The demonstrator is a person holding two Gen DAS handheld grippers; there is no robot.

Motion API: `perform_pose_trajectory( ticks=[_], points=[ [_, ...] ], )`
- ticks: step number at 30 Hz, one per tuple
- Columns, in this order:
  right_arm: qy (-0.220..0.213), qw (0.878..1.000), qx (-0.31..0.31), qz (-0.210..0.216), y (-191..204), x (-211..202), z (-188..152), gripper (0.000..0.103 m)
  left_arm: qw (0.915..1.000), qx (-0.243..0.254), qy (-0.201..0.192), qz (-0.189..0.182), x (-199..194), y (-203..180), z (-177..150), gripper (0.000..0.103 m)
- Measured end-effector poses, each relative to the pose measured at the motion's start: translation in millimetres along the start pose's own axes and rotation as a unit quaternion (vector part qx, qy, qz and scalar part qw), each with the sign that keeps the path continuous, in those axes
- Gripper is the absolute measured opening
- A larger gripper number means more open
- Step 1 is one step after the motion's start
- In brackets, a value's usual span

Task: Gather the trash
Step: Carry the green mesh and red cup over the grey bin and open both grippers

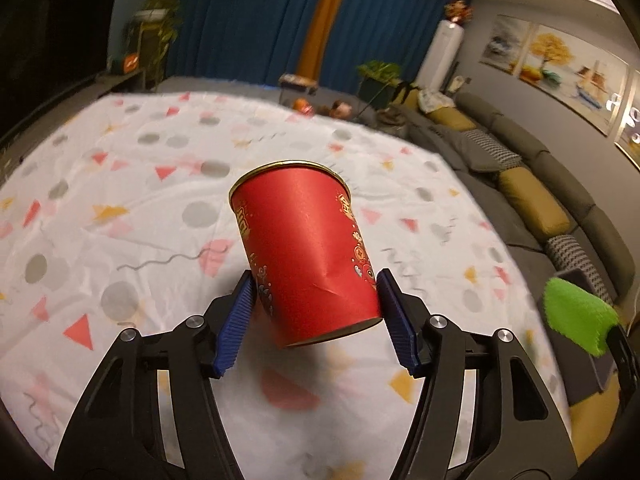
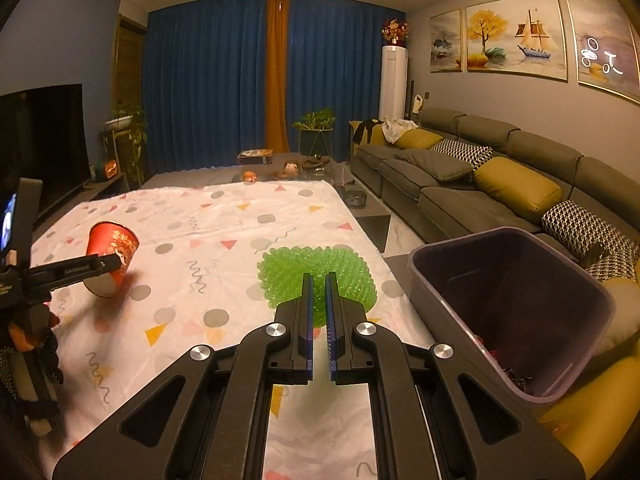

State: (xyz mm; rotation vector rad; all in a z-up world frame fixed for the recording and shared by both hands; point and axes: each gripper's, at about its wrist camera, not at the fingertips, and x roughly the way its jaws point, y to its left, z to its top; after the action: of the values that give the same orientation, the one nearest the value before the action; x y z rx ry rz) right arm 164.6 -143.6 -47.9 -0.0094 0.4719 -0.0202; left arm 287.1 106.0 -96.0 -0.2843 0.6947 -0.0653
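My left gripper [image 1: 316,304] is shut on a red paper cup [image 1: 304,248], squeezing its lower part so the side is dented, and holds it tilted above the patterned tablecloth [image 1: 120,200]. The cup also shows in the right wrist view [image 2: 110,256], held by the left gripper [image 2: 100,266] above the cloth. My right gripper [image 2: 319,296] is shut on a green bubble-wrap sheet [image 2: 316,276], which bulges out beyond the fingertips above the cloth. The green sheet shows at the right edge of the left wrist view [image 1: 576,316]. A dark plastic bin [image 2: 516,308] stands to the right of the right gripper.
The bin holds some dark scraps at its bottom. A grey sofa [image 2: 480,176] with yellow and patterned cushions runs along the right. A low table [image 2: 288,168] with small objects stands beyond the cloth. A television [image 2: 44,140] is at the left.
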Motion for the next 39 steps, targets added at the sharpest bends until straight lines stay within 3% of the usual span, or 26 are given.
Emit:
perform_pose_trajectory(
  ticks=[11, 18, 24, 28, 32, 39],
  points=[
    [-0.049, 0.998, 0.022, -0.014, -26.7, -39.7, 12.1, 0.006, 0.9923, 0.084, -0.056, -0.071, -70.8, -80.1, -11.0, 0.06],
    [-0.071, 0.995, 0.047, -0.045, -68.4, -60.5, 10.7, 0.006, 0.9781, 0.135, -0.055, -0.149, -86.9, -153.2, -27.2, 0.06],
    [-0.074, 0.991, 0.08, -0.073, -119.7, -69.3, 1.7, 0.006, 0.9592, 0.167, -0.04, -0.224, -77.4, -220.4, -42.6, 0.06],
    [-0.065, 0.99, 0.105, -0.07, -150.0, -62.3, -6.6, 0.006, 0.9474, 0.173, -0.013, -0.269, -56.3, -260.8, -52.5, 0.06],
    [-0.054, 0.989, 0.12, -0.069, -169.8, -51.7, -16.0, 0.007, 0.9385, 0.185, 0.014, -0.291, -32.1, -289.5, -63.6, 0.06],
    [-0.033, 0.988, 0.133, -0.077, -183.9, -37.3, -27.5, 0.007, 0.931, 0.19, 0.056, -0.307, 3.3, -316.0, -77.7, 0.061]
  ],
)
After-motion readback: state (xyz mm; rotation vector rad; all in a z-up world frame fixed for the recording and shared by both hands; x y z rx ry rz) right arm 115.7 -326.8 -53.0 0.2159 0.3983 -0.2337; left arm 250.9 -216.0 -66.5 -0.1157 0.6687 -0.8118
